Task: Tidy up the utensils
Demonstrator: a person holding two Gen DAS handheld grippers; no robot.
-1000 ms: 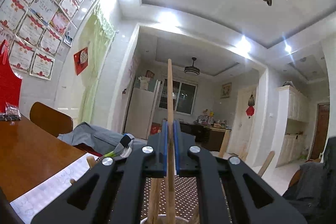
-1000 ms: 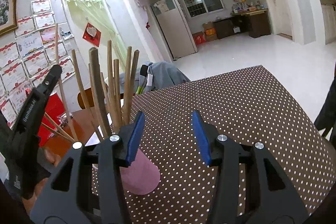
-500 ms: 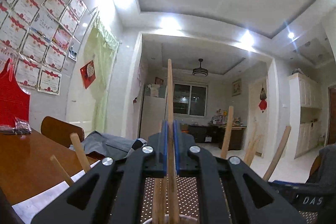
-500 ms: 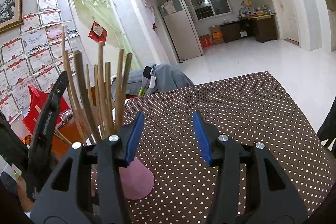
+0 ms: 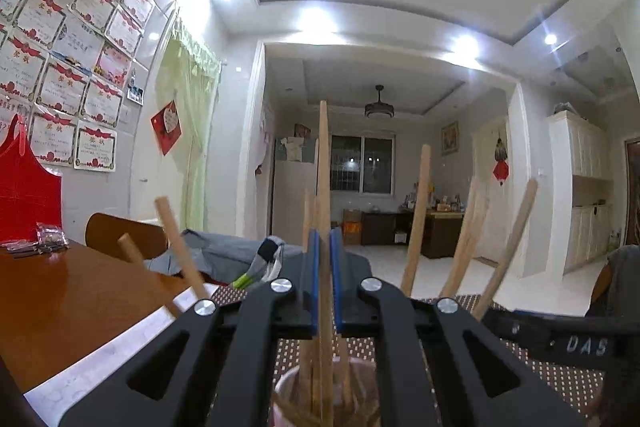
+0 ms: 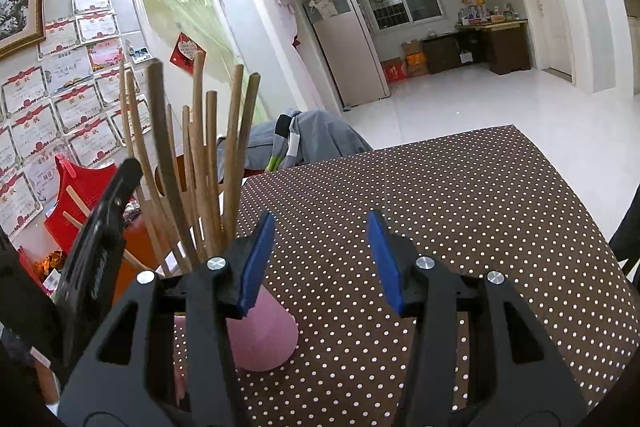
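One chopstick (image 5: 323, 187) stands upright, clamped between the closed blue pads of the left gripper (image 5: 325, 287), and has sunk since a second ago into the pink cup (image 6: 262, 339) among the other chopsticks (image 6: 208, 163). Insertion appears nearly complete. Right gripper (image 6: 320, 259) stands open and empty above the dotted tablecloth (image 6: 460, 207).

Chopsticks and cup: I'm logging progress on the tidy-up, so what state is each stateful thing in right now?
Left gripper: shut on one chopstick, held upright over the cup.
Right gripper: open, nothing between its pads, beside the cup.
Pink cup: upright on the dotted tablecloth, holding a bundle of chopsticks that lean outward.
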